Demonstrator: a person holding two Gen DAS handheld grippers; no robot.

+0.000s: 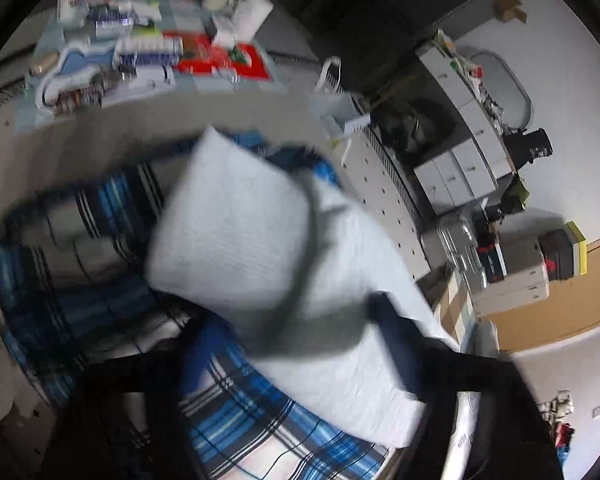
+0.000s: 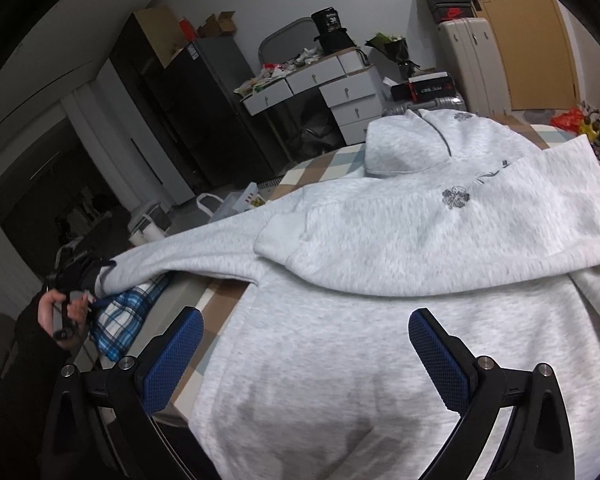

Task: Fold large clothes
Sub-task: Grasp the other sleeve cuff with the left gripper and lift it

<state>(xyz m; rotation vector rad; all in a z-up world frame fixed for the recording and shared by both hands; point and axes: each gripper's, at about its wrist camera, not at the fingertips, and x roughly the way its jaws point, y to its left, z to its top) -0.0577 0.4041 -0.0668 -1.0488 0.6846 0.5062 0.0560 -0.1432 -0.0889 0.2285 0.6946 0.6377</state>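
Right gripper [image 2: 306, 356] jaws spread wide, nothing between them; blue pads [image 2: 440, 364] hover just above the hoodie [image 2: 380, 280] body, lower centre of the right wrist view, not pressing it.

Left gripper [image 2: 76, 276] sits at the left edge of that view, at the sleeve [image 2: 188, 248] cuff. Cuff end runs right into it and the sleeve hangs stretched out sideways, so it looks gripped, but the fingers are too small and dark to confirm. Left wrist view is heavily blurred: grey cloth [image 1: 240, 232] fills the centre, dark shapes cross it in the lower half, jaw state unreadable there. Calling left: cannot tell.

Hoodie lies flat on a checked tabletop [image 2: 320, 168], hood [image 2: 404, 144] toward upper right, flower print [image 2: 456, 196] showing. Other sleeve is already folded across the chest, its cuff [image 2: 284, 236] near mid-frame. Remaining sleeve sticks out off the table edge toward the left, over a blue plaid cloth [image 2: 128, 312]. Person's hand [image 2: 60, 312] holds the left tool's handle.

Step, as I read it: second sleeve fold-in. First sleeve done, body not yet folded.

Next move likely needs:
- left carries the cuff across the chest toward the right side of the frame and lays it over the first sleeve
- right pins or smooths the body so it doesn't drag along
- then both take the hem, out of sight below the frame, for the lengthwise fold
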